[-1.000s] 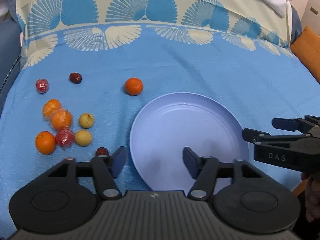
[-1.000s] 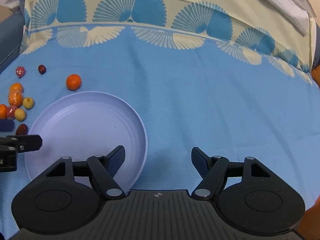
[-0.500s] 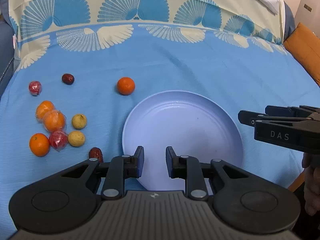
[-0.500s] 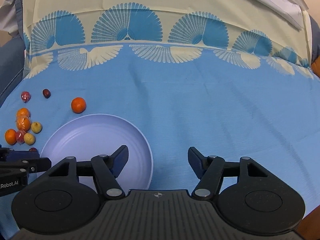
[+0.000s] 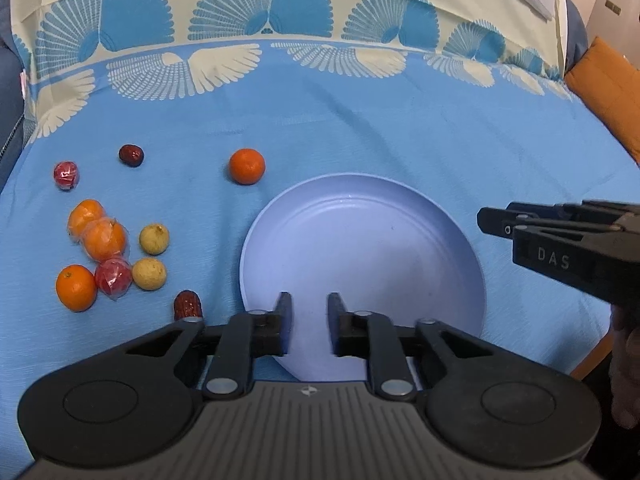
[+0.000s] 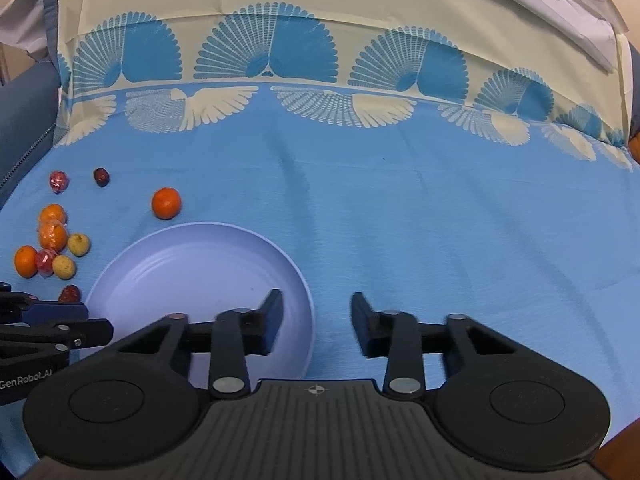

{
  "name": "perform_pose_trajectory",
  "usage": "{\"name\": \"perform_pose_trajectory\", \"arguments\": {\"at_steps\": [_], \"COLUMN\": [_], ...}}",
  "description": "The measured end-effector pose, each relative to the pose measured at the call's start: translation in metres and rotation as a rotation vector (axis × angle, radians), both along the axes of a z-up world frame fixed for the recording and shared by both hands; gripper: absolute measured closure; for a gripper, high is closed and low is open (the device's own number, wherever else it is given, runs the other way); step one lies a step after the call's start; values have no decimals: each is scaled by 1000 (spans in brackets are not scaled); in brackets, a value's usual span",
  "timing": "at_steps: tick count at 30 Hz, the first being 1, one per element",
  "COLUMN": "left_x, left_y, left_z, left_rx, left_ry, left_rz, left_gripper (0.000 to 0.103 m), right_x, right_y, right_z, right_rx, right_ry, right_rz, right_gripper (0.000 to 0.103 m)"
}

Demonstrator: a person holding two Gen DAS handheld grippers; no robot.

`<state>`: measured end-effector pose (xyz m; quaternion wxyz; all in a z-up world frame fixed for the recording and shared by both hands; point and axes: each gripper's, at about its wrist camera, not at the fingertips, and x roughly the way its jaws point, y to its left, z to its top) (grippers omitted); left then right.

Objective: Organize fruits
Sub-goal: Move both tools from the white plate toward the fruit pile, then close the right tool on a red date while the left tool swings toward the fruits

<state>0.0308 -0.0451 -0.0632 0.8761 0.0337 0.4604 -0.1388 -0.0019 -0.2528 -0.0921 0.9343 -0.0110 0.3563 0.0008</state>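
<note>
An empty lilac plate (image 5: 360,240) (image 6: 192,272) lies on the blue cloth. A lone orange (image 5: 247,166) (image 6: 165,203) sits just beyond its far left rim. Further left lie several fruits: oranges in film (image 5: 96,232), a bare orange (image 5: 76,287), two yellow longans (image 5: 154,239), two red wrapped balls (image 5: 113,276), a dark date (image 5: 131,155) and a red date (image 5: 187,305). My left gripper (image 5: 309,308) hovers over the plate's near rim, jaws closing on nothing. My right gripper (image 6: 316,308) (image 5: 492,220) hangs by the plate's right rim, jaws closing, nothing between them.
The blue cloth (image 5: 360,120) with a cream fan-patterned border covers the table. An orange cushion (image 5: 608,92) lies past the right edge. A person's hand (image 5: 626,360) holds the right gripper at the lower right. My left gripper (image 6: 80,320) shows at the right wrist view's left edge.
Both grippers' jaws have drawn together, the left from wide to a narrow gap, the right by about half. Neither hand has shifted noticeably, and no fruit has moved.
</note>
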Motion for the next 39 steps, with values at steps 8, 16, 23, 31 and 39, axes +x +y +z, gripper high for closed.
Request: {"name": "perform_pose_trajectory", "arguments": {"at_steps": [8, 16, 23, 31, 39], "left_x": [16, 67, 83, 66, -24], "left_y": [35, 136, 149, 157, 234], "left_z": [46, 41, 25, 50, 158], "left_rx": [47, -100, -54, 86, 475], "left_ry": [-105, 0, 97, -116, -666], "left_rz": [4, 292, 427, 490, 1044], "left_gripper": [102, 102, 99, 87, 29], "right_x": [0, 5, 11, 23, 40], "right_y": [13, 53, 107, 150, 181], "right_z": [8, 28, 34, 25, 4], "right_rx": [58, 154, 120, 93, 85], "right_ry": [-39, -57, -69, -46, 22], "right_rz": [26, 150, 299, 406, 468], "right_gripper": [84, 84, 83, 83, 71]}}
